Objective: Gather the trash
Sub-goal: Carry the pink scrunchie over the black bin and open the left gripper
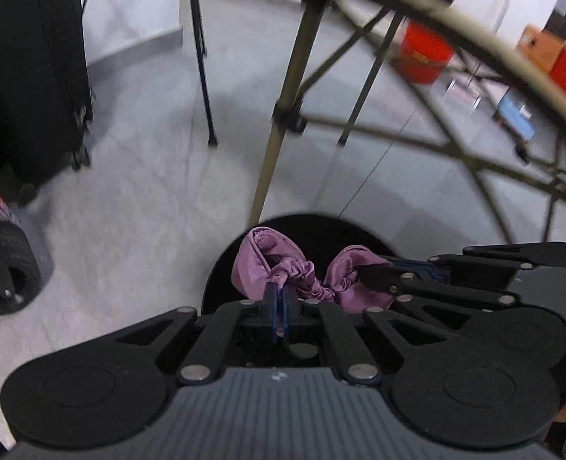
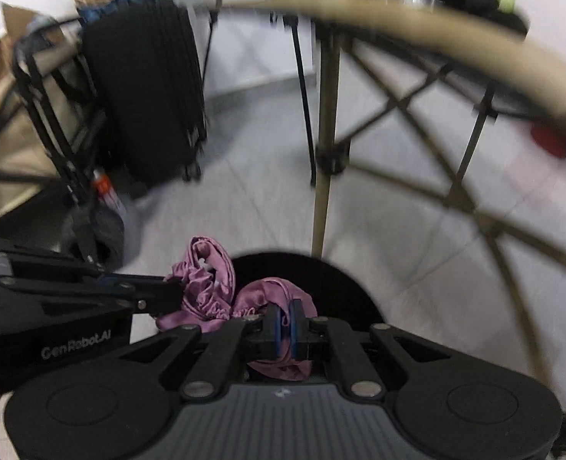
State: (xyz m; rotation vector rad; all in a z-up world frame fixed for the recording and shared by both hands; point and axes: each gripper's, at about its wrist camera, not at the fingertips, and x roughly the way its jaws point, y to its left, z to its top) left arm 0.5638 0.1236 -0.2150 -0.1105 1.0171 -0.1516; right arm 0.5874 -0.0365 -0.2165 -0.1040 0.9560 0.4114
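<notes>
A purple satin cloth with a ruffled elastic hem [image 1: 283, 268] hangs between both grippers, bunched into two lobes. My left gripper [image 1: 282, 293] is shut on its left part. My right gripper [image 2: 285, 312] is shut on the right lobe [image 2: 267, 295]; it also shows in the left wrist view [image 1: 379, 274], coming in from the right. The left gripper shows in the right wrist view [image 2: 168, 293], coming in from the left. A round black bin opening [image 1: 321, 230] lies right below the cloth, also in the right wrist view [image 2: 340, 280].
A folding table with tan legs [image 1: 283, 115] stands over the bin. A black suitcase [image 1: 26, 76] stands at the left, a black wheel [image 1: 3, 280] near it. Red containers [image 1: 421, 53] sit under the table at the far right. The floor is grey.
</notes>
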